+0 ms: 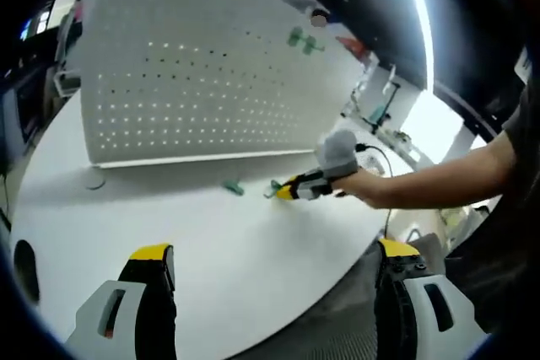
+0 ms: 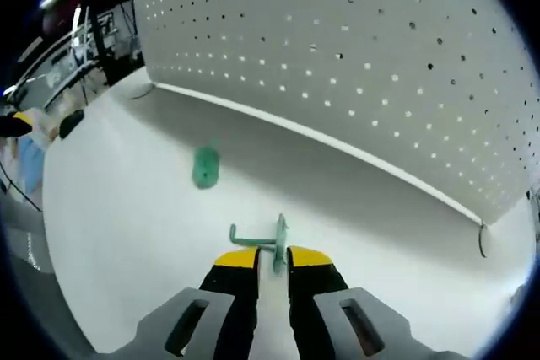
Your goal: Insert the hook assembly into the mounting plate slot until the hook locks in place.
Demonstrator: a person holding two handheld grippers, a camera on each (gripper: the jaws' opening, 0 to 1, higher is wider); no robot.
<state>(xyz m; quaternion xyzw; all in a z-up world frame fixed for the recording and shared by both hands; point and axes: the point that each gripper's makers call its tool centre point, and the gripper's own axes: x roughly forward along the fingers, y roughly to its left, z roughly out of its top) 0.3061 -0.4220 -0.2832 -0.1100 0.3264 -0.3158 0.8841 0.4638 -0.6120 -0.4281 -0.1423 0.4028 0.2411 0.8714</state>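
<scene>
- My right gripper [image 2: 272, 260] has its jaws nearly closed about the shank of the green hook [image 2: 268, 240], which lies flat on the white table [image 2: 118, 233] short of the pegboard's foot; whether the pads press the shank or merely flank it, I cannot tell
- I judge the hook light, stiff plastic or coated wire, smooth enough to slip or twist in a loose pinch; the straight shank is the sound place to hold, leaving the crossbar and bent end free for insertion
- The crossbar sits just beyond my right jaw tips, pointing toward the pegboard [image 2: 354, 48], the tip clear of the jaws
- My left gripper [image 1: 274, 263] stands wide open, holding nothing, well back from the pegboard over the table edge
- A second green piece [image 2: 205, 166] lies between the hook and the pegboard's foot, apart from both
- Two further green pieces [image 1: 304, 40] are already mounted high on the pegboard face
- The pegboard leans upright at the table's far side, its holes unobstructed
</scene>
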